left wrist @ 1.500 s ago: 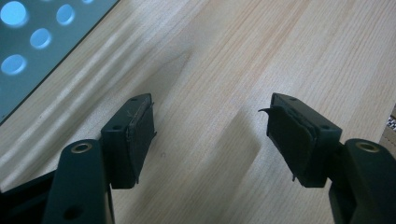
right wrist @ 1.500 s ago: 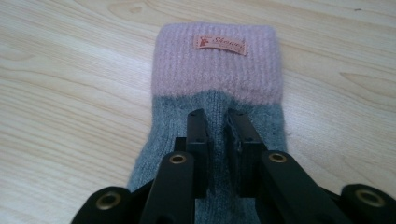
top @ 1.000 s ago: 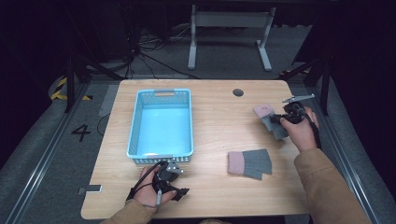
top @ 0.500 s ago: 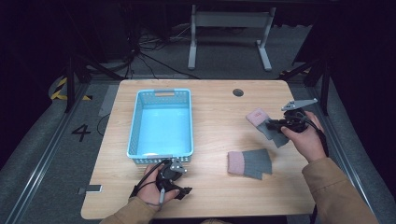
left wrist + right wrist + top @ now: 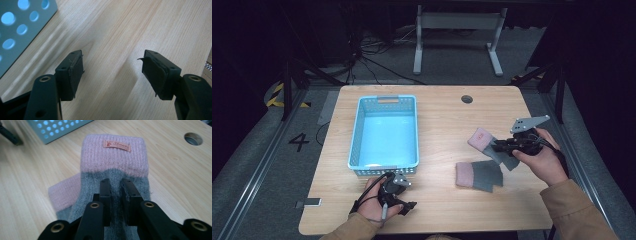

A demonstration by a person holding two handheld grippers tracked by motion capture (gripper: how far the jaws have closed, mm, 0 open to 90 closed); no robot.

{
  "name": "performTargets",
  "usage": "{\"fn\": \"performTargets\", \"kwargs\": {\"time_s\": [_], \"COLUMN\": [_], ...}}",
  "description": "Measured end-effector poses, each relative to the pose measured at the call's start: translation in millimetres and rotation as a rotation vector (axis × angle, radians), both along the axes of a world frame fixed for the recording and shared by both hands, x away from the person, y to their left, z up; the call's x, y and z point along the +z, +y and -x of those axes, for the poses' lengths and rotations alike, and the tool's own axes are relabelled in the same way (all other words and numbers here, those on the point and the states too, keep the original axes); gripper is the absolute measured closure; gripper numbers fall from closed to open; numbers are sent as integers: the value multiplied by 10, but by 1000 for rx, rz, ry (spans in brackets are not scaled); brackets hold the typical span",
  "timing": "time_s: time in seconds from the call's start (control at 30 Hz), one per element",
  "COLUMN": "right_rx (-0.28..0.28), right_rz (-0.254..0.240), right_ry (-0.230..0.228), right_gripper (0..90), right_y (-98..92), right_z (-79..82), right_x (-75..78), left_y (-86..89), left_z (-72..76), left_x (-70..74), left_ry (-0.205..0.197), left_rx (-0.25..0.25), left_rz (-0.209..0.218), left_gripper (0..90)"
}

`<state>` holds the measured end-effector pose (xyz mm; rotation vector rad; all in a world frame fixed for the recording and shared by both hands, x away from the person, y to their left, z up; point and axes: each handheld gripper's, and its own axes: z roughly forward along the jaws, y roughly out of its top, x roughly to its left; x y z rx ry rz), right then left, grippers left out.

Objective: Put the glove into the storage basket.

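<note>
We've got the right gripper pinched tight on the grey-and-pink glove, lifted above its twin on the table; our left gripper rests spread wide beside the blue basket.

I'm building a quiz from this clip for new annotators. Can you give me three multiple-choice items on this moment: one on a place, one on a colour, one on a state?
1. Where does the flat sock lie?
A. in the basket
B. on the table, right of the basket
C. on the floor

2. What colour is the basket?
A. light blue
B. red
C. black

3. How do the right gripper's jaws stand?
A. wide open over bare wood
B. shut on nothing
C. shut on the held sock

Answers:
1 B: the high view shows it on the table, apart from the basket.
2 A: its walls and floor are light blue.
3 C: the right gripper view shows the held sock pinched by its grey fabric.
</note>
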<state>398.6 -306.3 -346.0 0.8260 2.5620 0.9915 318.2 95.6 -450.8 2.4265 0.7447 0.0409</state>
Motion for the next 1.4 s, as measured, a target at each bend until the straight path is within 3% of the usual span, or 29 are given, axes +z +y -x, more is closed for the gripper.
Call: {"fn": "performTargets", "kwargs": {"time_s": [0.37,0.8,1.4], "right_rx": [121,207,305], "right_rz": [7,-16,65], "right_ry": [5,24,76], "right_gripper": [807,808,808], "right_y": [81,136,229], "right_z": [139,236,295], "right_x": [-143,-369,-618], "left_y": [17,7,-55], "left_z": [16,14,-6], "left_x": [-8,-9,0], "left_ry": [-1,0,0], "left_rx": [9,1,-25], "left_rz": [-1,-6,17], "left_gripper": [340,340,371]}}
